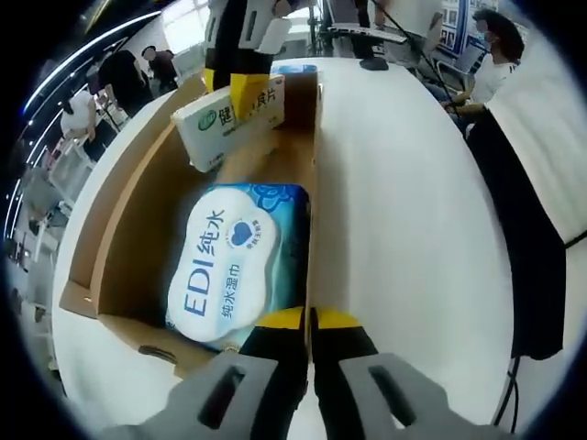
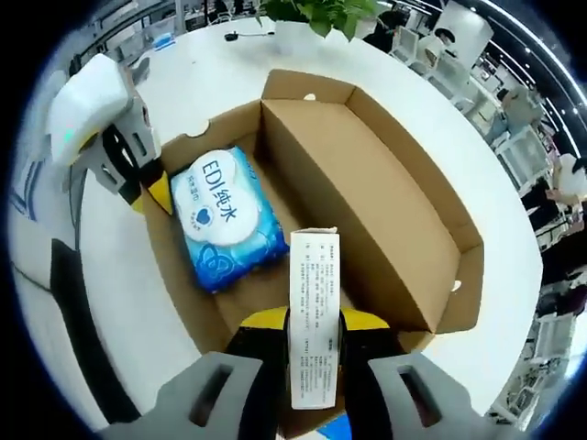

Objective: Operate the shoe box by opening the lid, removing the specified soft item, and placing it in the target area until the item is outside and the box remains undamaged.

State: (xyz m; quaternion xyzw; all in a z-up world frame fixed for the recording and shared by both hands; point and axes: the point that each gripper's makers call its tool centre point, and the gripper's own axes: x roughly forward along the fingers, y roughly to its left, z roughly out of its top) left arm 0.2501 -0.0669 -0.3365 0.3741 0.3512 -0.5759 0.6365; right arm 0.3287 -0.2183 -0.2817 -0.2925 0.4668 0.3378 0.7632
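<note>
In the left gripper view, an open cardboard box (image 1: 119, 229) is seen on a white table (image 1: 404, 229), its lid folded out toward nine o'clock. A blue-and-white pack of wet wipes (image 1: 237, 261) lies flat on the box floor. At twelve o'clock, a white carton (image 1: 229, 124) is held over the far end of the box by the right gripper (image 1: 240, 92). At six o'clock, the left gripper (image 1: 307, 321) is clamped on the near wall of the box, its jaws pressed close together.

In the right gripper view, the left gripper (image 2: 156, 194) is seen at nine o'clock, gripping the box (image 2: 367, 183) wall just beside the wipes pack (image 2: 227, 217). At six o'clock, the carton (image 2: 314, 312) is pinched upright between the yellow-tipped jaws of the right gripper (image 2: 312, 321), above the box's near end. A potted plant (image 2: 321, 14) stands at twelve o'clock on the table (image 2: 211, 64).
</note>
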